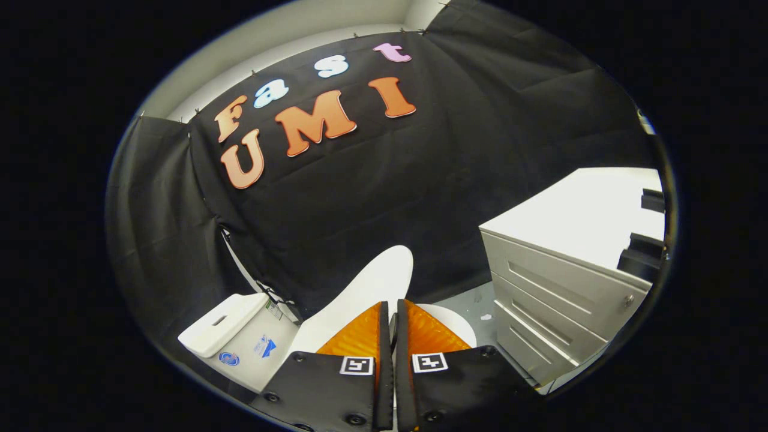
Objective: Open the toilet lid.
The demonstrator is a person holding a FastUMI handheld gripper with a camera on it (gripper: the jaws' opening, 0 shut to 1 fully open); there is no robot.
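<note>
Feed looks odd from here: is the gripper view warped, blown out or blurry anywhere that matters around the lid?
Gripper view: strong fisheye bending, so the drawer cabinet leans and curves; its top is washed out by glare; the raised toilet lid is bright but keeps a clear outline; the tank sits in dimmer light; the tongs, nearly closed on the lid's edge, look sharp.

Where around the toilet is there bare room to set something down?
The drawer cabinet has a bare white top, with dark items at its far end. A grey floor strip lies open between toilet and cabinet. It is crowded at the lid, where the tool pinches its edge, and beside the tank.
</note>
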